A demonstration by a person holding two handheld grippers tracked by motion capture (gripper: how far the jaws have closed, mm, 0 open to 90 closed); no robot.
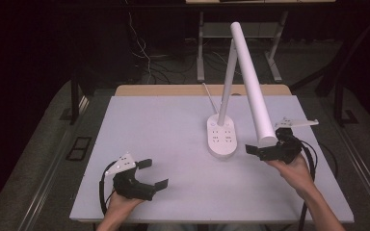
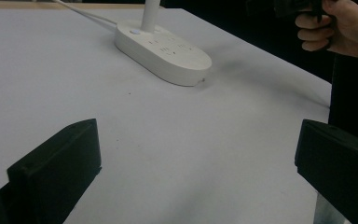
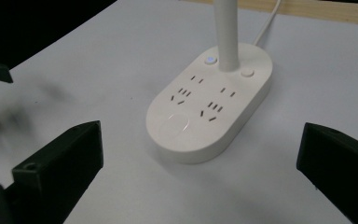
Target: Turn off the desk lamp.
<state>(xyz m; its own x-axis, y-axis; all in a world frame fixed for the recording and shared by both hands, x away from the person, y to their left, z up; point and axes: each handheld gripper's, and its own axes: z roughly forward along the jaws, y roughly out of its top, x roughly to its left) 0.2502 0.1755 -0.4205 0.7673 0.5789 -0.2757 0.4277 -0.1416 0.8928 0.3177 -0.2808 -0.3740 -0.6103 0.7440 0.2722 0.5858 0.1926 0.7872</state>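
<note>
High view: white desk lamp (image 1: 243, 77) on white desk (image 1: 164, 130), oval socket base right of centre, long lamp head slanting down to right. Left tool (image 1: 156, 174) lower left, jaws wide apart, nothing between. Right tool (image 1: 256, 150) right of base, just under lamp head tip, jaws spread, empty.

Left gripper view: lamp base (image 2: 163, 51) upper middle, other hand (image 2: 335, 25) top right corner.

Right gripper view: base (image 3: 209, 102) dead centre, cable (image 3: 268, 18) trailing top right, own jaws wide either side, not touching it.
</note>
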